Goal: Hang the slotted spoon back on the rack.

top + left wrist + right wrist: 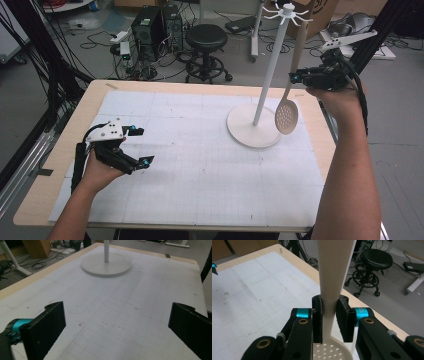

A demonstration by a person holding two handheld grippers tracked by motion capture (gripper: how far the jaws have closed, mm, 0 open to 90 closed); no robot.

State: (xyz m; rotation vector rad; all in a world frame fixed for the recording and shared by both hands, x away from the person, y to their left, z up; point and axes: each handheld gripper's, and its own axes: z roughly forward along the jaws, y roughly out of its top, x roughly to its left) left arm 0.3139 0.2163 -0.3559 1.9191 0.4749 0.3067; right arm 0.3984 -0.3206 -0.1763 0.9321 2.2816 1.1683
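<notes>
A cream slotted spoon (pixel 287 114) hangs upright beside the white hook stand (pixel 272 60), its perforated bowl low over the stand's round base (pixel 245 131). My right gripper (pixel 296 77) is shut on the spoon's handle (pixel 332 272), held up at the right side of the table; in the right gripper view the black pads (pixel 318 315) press the handle from both sides, with the holed bowl (pixel 329 352) below. My left gripper (pixel 141 146) rests low over the white mat at the left, open with nothing between its wide-apart fingers (pixel 45 327).
The white gridded mat (pixel 200 165) covers most of the wooden table (pixel 65 145). The stand's hooked top (pixel 287 12) rises at the back right. Behind the table stand a black stool (pixel 206 50), computer cases (pixel 150 27) and floor cables. Black frame posts stand at both sides.
</notes>
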